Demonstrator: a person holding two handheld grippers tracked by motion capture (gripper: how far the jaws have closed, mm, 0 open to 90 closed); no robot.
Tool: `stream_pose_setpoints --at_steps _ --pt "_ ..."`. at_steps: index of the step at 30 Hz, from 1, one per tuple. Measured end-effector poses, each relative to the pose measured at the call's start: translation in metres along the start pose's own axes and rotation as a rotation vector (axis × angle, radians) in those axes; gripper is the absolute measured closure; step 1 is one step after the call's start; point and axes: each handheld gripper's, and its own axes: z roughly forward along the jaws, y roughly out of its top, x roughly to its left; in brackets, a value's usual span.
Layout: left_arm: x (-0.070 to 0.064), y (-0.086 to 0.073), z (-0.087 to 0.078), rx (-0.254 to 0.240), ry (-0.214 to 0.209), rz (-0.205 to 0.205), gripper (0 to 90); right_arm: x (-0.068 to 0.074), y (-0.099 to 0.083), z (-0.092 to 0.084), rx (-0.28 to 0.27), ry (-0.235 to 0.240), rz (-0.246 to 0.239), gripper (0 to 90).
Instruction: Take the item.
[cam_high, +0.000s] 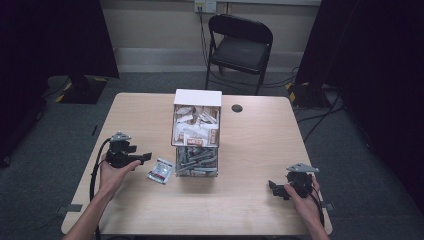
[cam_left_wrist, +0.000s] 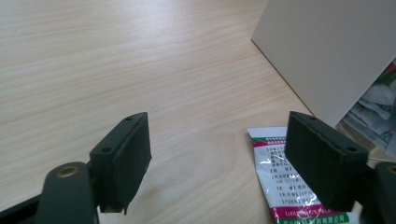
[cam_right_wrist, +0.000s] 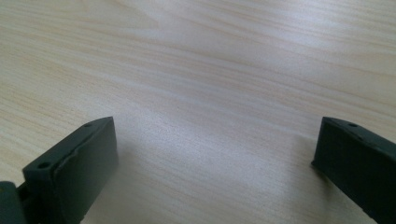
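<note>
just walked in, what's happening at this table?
A person sits at a wooden table with a gripper in each hand. A box in the middle has two compartments full of sachets. One loose sachet lies on the table beside the box. The left gripper is open and right next to that sachet, which lies partly under one of its fingers in the left gripper view, not gripped. The right gripper is open and holds nothing, over bare table.

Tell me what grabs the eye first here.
A white box stuffed with small packets stands upright mid-table. One loose packet lies flat just left of its lower part, in front of the open left gripper. The right gripper sits open over bare wood near the table's right front.
</note>
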Motion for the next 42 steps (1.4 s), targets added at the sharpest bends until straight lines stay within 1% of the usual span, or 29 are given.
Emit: stream_pose_setpoints --at_steps 1,2,4,7,9,11,12,14,15,17,19,20,21,22,24,25,26,27,30,31,32,33,34,36,37,39,41,42 --pt "0.0 0.0 -0.003 0.004 0.005 0.01 21.3 0.0 0.0 0.0 0.0 0.0 0.0 0.0" --pt "-0.001 0.0 -0.005 0.003 0.007 0.01 21.3 0.0 0.0 0.0 0.0 0.0 0.0 0.0" --pt "-0.001 -0.002 -0.011 -0.01 -0.006 -0.002 21.3 0.0 0.0 0.0 0.0 0.0 0.0 0.0" --pt "-0.001 -0.005 -0.02 -0.028 -0.004 0.015 20.5 0.0 0.0 0.0 0.0 0.0 0.0 0.0" --pt "-0.002 -0.008 -0.023 -0.016 0.011 0.004 20.7 0.0 0.0 0.0 0.0 0.0 0.0 0.0" --pt "-0.001 -0.012 -0.027 -0.008 0.014 0.014 21.0 0.0 0.0 0.0 0.0 0.0 0.0 0.0" --pt "-0.001 -0.014 -0.029 -0.007 0.017 0.013 21.1 0.0 0.0 0.0 0.0 0.0 0.0 0.0" --pt "-0.002 -0.019 -0.034 -0.01 0.037 0.016 21.2 0.0 0.0 0.0 0.0 0.0 0.0 0.0" --pt "-0.001 -0.021 -0.036 0.001 0.043 0.024 21.3 0.0 0.0 0.0 0.0 0.0 0.0 0.0" --pt "0.0 -0.027 -0.041 -0.02 0.056 0.014 21.3 0.0 0.0 0.0 0.0 0.0 0.0 0.0" --pt "0.001 -0.031 -0.046 -0.026 0.073 0.006 21.3 0.0 0.0 0.0 0.0 0.0 0.0 0.0" --pt "0.002 -0.033 -0.047 -0.035 0.072 -0.004 21.2 0.0 0.0 0.0 0.0 0.0 0.0 0.0" --pt "0.003 -0.035 -0.05 -0.033 0.082 -0.003 21.2 0.0 0.0 0.0 0.0 0.0 0.0 0.0" --pt "0.003 -0.037 -0.052 -0.033 0.105 -0.001 21.2 0.0 0.0 0.0 0.0 0.0 0.0 0.0" --pt "0.005 -0.042 -0.055 -0.041 0.099 -0.012 20.8 0.0 0.0 0.0 0.0 -0.001 0.001 0.0" --pt "0.006 -0.046 -0.057 -0.035 0.1 -0.011 21.2 0.0 0.0 0.0 0.0 0.0 0.0 0.0" --pt "0.006 -0.049 -0.059 -0.03 0.112 -0.01 21.1 0.0 0.0 0.0 0.0 0.0 0.001 0.0" --pt "0.006 -0.052 -0.06 -0.028 0.115 -0.01 20.8 0.0 0.0 0.0 0.0 0.0 0.0 0.0" --pt "0.008 -0.061 -0.061 -0.012 0.129 -0.006 21.0 0.0 0.0 0.0 0.0 0.0 0.001 0.0" --pt "0.009 -0.064 -0.06 -0.005 0.129 -0.005 20.8 0.0 0.0 0.0 0.0 0.0 0.0 0.0" --pt "0.009 -0.067 -0.06 0.009 0.148 -0.002 21.2 0.0 0.0 0.0 0.0 0.0 0.001 0.0" --pt "0.009 -0.07 -0.059 0.013 0.153 -0.005 20.9 0.0 0.0 0.0 0.0 0.0 0.0 0.0" --pt "0.009 -0.072 -0.058 0.022 0.144 -0.008 20.6 0.0 0.0 0.0 0.0 -0.001 0.001 0.0" --pt "0.008 -0.076 -0.057 0.036 0.161 -0.006 20.5 0.0 0.0 0.0 0.0 0.0 0.001 0.0" --pt "0.008 -0.078 -0.057 0.04 0.158 0.0 20.1 0.0 0.0 0.0 0.0 0.0 0.0 0.0" --pt "0.009 -0.081 -0.055 0.045 0.158 -0.01 20.3 0.0 0.0 0.0 0.0 0.0 0.0 0.0" --pt "0.006 -0.083 -0.052 0.068 0.168 -0.001 18.3 0.0 0.0 0.0 0.0 0.0 0.0 0.0" --pt "0.004 -0.085 -0.05 0.075 0.173 0.011 18.3 0.0 0.0 0.0 0.0 0.0 0.0 0.0"
